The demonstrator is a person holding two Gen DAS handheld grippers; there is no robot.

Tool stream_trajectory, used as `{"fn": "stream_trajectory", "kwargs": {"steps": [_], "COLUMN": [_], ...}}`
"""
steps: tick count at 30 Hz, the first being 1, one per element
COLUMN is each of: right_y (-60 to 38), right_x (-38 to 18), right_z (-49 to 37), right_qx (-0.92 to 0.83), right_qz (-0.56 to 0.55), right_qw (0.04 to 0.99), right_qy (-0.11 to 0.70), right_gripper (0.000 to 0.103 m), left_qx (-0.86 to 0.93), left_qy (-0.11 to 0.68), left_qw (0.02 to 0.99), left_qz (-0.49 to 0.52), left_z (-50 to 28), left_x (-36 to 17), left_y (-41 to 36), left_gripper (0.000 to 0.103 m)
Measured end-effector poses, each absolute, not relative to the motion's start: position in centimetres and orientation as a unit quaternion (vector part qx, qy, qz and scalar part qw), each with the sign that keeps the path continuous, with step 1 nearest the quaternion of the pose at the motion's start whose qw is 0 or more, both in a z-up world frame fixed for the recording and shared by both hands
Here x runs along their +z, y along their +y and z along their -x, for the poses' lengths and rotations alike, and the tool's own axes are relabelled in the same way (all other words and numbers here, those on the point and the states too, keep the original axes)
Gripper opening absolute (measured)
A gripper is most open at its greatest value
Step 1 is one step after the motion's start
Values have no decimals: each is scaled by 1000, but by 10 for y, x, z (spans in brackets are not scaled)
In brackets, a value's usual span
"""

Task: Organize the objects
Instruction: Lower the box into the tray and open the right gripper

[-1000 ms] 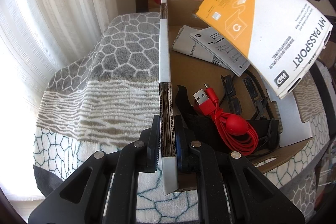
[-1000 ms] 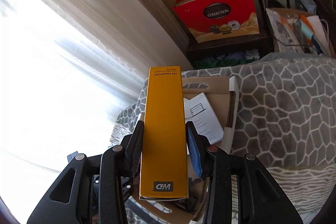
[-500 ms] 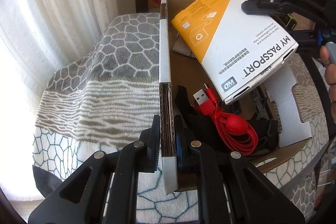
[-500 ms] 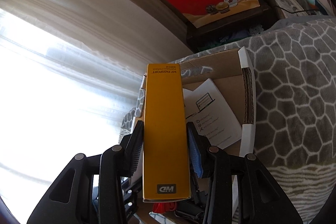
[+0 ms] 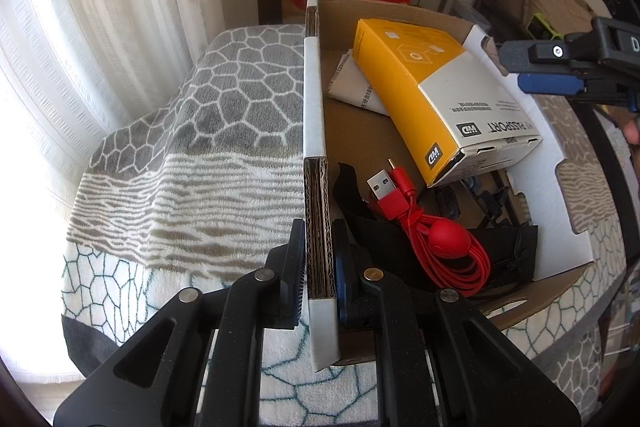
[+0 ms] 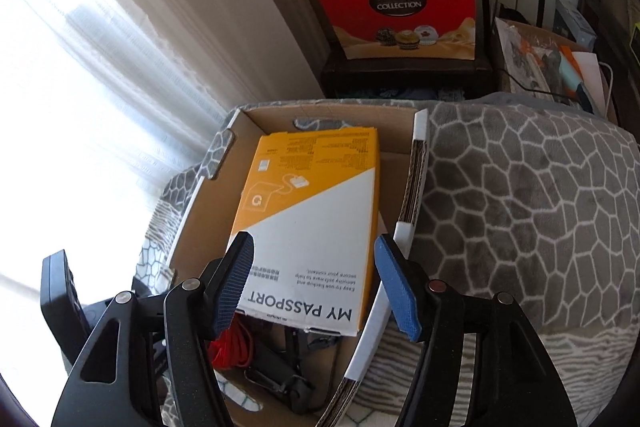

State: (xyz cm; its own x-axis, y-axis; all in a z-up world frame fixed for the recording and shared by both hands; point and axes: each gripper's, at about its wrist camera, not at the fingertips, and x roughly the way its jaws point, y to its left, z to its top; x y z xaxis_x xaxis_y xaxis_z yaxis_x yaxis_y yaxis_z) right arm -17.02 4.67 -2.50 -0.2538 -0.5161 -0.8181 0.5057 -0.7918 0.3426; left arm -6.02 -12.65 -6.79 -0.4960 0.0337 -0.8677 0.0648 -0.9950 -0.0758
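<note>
On a patterned blanket (image 5: pixel 224 131) sits a cardboard box (image 5: pixel 314 99), its side wall pinched by the left gripper (image 5: pixel 319 267). Inside it, the yellow-and-white carton (image 6: pixel 316 219) lies flat beside a red cable (image 5: pixel 436 239); above, the right gripper (image 6: pixel 316 283) is opening, its pads clear of the carton.

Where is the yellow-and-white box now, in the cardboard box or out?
In. The yellow-and-white box lies flat inside the cardboard box, partly over papers, free of the opening right gripper.
</note>
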Motion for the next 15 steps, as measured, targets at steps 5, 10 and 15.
{"fn": "stream_trajectory", "kwargs": {"steps": [5, 10, 15], "right_y": [32, 14, 4], "right_x": [-29, -35, -37], "right_z": [146, 126, 117], "right_qx": [-780, -780, -786], "right_qz": [-518, -504, -488], "right_qw": [344, 344, 350], "right_qy": [68, 138, 146], "right_gripper": [70, 76, 77], "left_qx": [-863, -863, -863], "left_qy": [47, 48, 48], "left_qw": [10, 10, 10], "left_qz": [-503, -502, -502], "left_z": [61, 60, 61], "left_x": [-68, -67, -67], "left_y": [-125, -125, -125], "left_gripper": [11, 11, 11]}}
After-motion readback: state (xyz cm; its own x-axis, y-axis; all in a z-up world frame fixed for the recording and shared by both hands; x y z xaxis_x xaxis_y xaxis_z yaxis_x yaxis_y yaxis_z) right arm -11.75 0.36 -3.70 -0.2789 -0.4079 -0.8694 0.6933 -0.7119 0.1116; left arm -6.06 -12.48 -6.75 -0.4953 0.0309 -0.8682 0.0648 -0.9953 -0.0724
